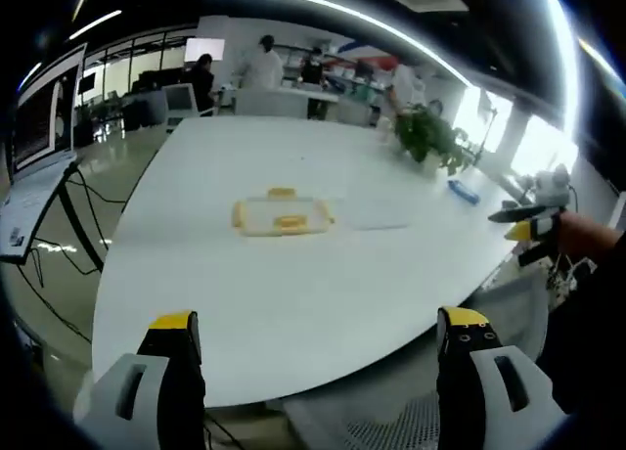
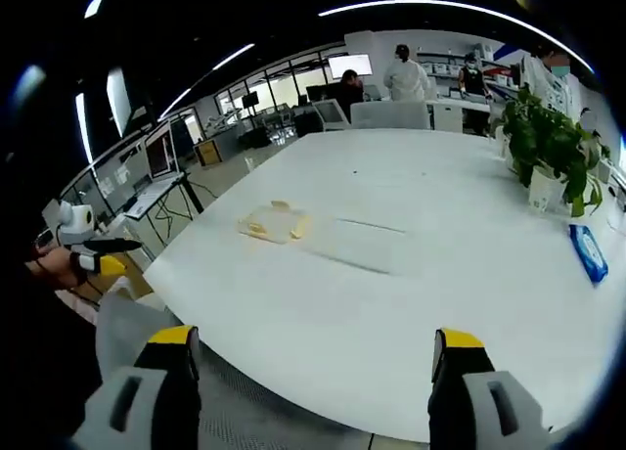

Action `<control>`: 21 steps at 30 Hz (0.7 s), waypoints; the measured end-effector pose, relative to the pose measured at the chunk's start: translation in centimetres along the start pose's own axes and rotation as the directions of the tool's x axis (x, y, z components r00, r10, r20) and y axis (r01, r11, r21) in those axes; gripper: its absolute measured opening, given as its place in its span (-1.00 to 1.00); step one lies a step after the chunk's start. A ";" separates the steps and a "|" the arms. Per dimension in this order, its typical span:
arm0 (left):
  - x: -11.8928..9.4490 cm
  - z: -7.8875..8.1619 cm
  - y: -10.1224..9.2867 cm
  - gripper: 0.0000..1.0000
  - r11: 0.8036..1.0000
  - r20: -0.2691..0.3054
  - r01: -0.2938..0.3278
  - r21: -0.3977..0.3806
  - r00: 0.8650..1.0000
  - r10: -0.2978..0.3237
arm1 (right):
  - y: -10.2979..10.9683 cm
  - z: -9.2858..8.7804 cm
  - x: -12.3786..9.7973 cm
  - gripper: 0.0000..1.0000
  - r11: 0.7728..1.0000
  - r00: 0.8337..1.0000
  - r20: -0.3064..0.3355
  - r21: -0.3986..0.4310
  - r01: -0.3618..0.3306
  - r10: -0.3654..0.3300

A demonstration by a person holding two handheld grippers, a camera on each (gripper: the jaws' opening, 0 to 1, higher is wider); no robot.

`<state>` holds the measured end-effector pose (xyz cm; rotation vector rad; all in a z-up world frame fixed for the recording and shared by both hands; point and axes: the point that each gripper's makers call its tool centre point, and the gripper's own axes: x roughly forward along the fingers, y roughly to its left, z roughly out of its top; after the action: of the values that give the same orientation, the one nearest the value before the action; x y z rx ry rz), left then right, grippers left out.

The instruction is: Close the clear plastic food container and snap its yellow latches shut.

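Observation:
A clear plastic food container [image 1: 281, 214] with yellow latches rests in the middle of the white table [image 1: 293, 303], and the right gripper view shows the same container [image 2: 274, 222] farther off to the left. A clear flat sheet [image 2: 360, 243], maybe its lid, lies on the table right of it. My left gripper [image 1: 318, 357] is open, back at the near table edge, well short of the container. My right gripper [image 2: 308, 367] is open too, over the near edge. The right gripper [image 1: 533, 225] also appears at the right of the left gripper view, and the left gripper [image 2: 93, 256] at the left of the right gripper view.
A potted plant [image 2: 553, 142] and a blue packet [image 2: 588, 250] stand at the table's far right side. A laptop on a stand [image 1: 34, 157] is off the table's left. Several people [image 1: 262, 64] work at desks in the background. A mesh chair [image 1: 391, 426] lies under the near edge.

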<state>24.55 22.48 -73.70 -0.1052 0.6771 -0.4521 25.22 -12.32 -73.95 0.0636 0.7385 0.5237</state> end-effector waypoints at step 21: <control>0.1 0.2 0.0 0.98 1.000 0.009 0.000 0.007 1.000 0.000 | -0.3 0.7 0.2 1.00 1.000 0.999 0.023 -0.010 0.026 -0.026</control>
<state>24.73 22.43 -73.58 -0.1003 0.6668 -0.4539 25.94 -12.38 -73.68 0.0500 0.7129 0.5013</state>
